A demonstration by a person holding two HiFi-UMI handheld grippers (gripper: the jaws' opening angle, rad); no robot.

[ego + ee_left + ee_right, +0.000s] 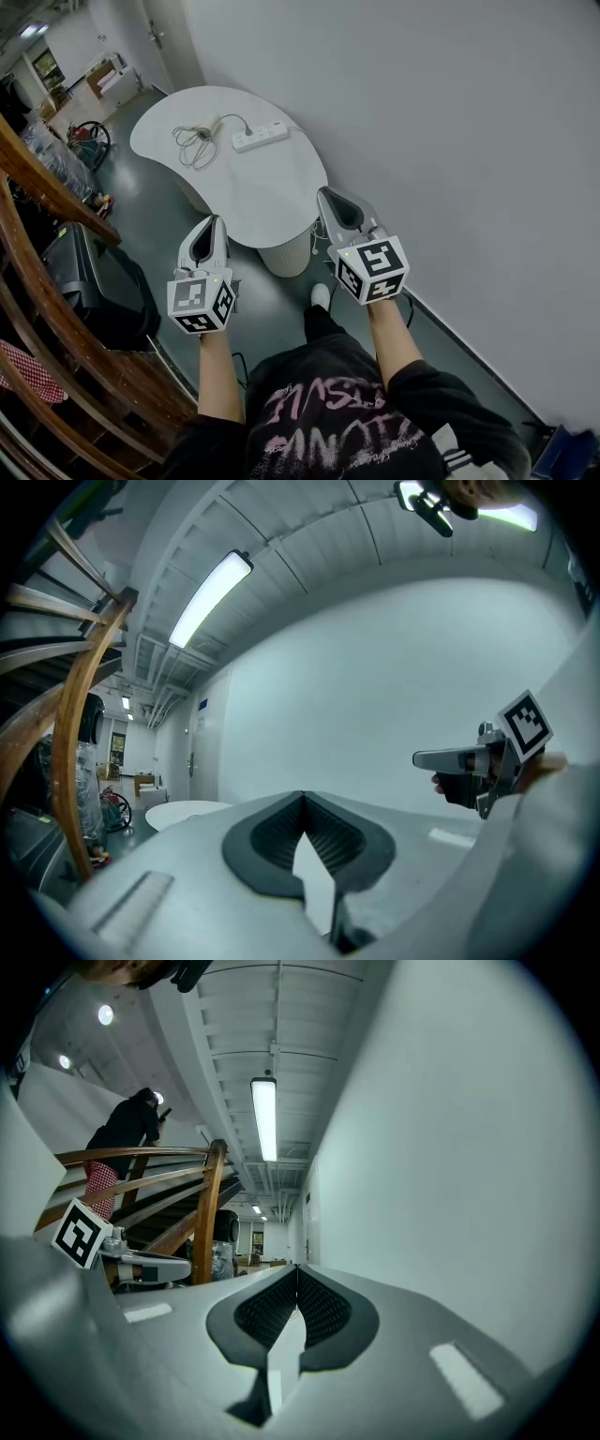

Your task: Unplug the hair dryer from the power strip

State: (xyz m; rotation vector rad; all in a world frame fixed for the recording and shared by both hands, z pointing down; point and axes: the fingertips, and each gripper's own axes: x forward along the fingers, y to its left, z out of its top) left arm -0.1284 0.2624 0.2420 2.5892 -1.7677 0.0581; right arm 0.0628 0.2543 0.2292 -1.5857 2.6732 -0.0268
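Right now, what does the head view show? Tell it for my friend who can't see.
A person holds the left tongs and right tongs, both shut and empty, short of a rounded white table. A white power strip and a tangled cord lie on it, untouched.

White kidney-shaped table (272, 202) is standing on a ribbed round base (286, 255) on the dark floor (150, 202). A white power strip (260, 137) is lying on its far part. A loose coil of cord (194, 142) is lying just left of the power strip, with a cable (234, 118) running between them.
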